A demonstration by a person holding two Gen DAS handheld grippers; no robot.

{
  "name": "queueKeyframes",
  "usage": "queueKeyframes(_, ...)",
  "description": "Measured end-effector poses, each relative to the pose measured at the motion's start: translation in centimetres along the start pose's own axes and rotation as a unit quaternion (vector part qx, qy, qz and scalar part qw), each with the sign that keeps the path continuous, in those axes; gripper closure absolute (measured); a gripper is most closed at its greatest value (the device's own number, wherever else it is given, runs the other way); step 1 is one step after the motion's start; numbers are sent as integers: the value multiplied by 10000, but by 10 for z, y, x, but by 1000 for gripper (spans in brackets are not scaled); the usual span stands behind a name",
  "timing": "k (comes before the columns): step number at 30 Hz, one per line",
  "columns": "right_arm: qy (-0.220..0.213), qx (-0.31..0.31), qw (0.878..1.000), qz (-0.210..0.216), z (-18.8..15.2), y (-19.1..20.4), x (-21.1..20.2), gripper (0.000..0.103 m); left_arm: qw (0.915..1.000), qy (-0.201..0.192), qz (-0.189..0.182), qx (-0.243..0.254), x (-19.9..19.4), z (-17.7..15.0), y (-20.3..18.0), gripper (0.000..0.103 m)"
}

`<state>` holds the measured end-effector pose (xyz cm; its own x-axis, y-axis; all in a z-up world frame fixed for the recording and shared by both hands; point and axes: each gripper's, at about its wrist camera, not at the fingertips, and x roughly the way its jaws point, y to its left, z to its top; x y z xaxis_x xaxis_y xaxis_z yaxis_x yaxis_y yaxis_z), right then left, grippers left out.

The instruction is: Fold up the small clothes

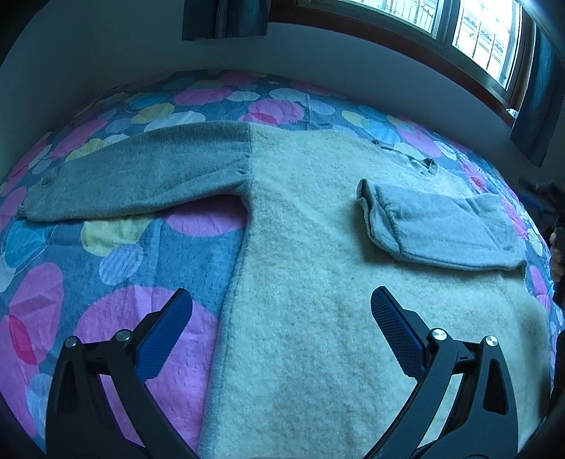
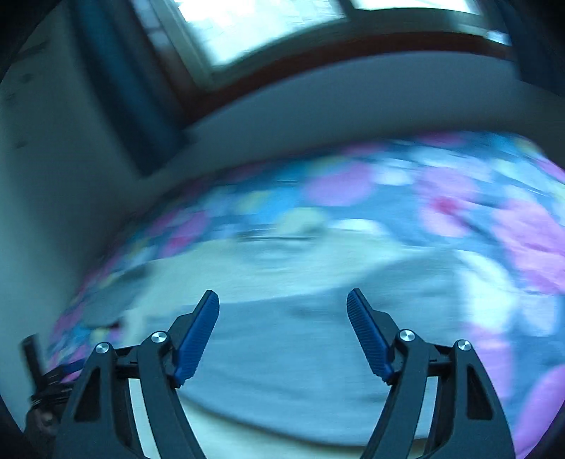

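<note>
Lying flat on the bed [image 1: 116,254], over its quilt of pink, blue and yellow circles: a small sweater [image 1: 310,282] with cream body. Stretching out sideways across the quilt, one grey sleeve [image 1: 137,183]; resting folded across the cream chest, the other grey sleeve [image 1: 438,226]. Hovering above the lower body and left side edge, left gripper [image 1: 280,303], jaws spread wide, gripping nothing. Hanging over blurred grey and cream fabric, right gripper [image 2: 282,303], jaws likewise released and empty. Showing beyond the bed, a window [image 1: 459,28].
</note>
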<state>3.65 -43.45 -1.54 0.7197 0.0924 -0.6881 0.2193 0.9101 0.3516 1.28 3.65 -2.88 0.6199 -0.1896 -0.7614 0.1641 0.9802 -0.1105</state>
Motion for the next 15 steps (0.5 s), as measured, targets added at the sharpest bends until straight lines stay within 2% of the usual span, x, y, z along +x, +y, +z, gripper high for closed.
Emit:
queueKeyframes(2, 215, 457, 9984, -240, 8, -41, 19, 29, 10000, -62, 30, -45, 1, 3, -1, 2)
queueKeyframes(3, 297, 630, 9973, -221, 11, -56, 28, 29, 9999, -76, 47, -79, 3, 5, -2, 2)
queueKeyframes(7, 501, 1179, 9907, 461, 16, -87, 56, 29, 9999, -6, 58, -157, 10, 7, -5, 2)
queueKeyframes(8, 537, 1271, 9886, 598, 16, -91, 62, 36, 9999, 24, 76, -153, 12, 7, -6, 2)
queueKeyframes(9, 612, 1383, 9864, 642, 17, -98, 70, 66, 9998, 71, 103, -145, 15, 7, -7, 2)
queueKeyframes(11, 733, 1741, 9802, 600, 15, -118, 79, 87, 9997, 129, 126, -134, 19, 7, -9, 2)
queueKeyframes(13, 849, 2067, 9718, 756, 8, -139, 92, 89, 9997, 162, 138, -91, 22, 6, -12, 2)
queueKeyframes(15, 785, 2146, 9689, 950, 5, -144, 94, 90, 9998, 163, 141, -11, 24, 5, -16, 2)
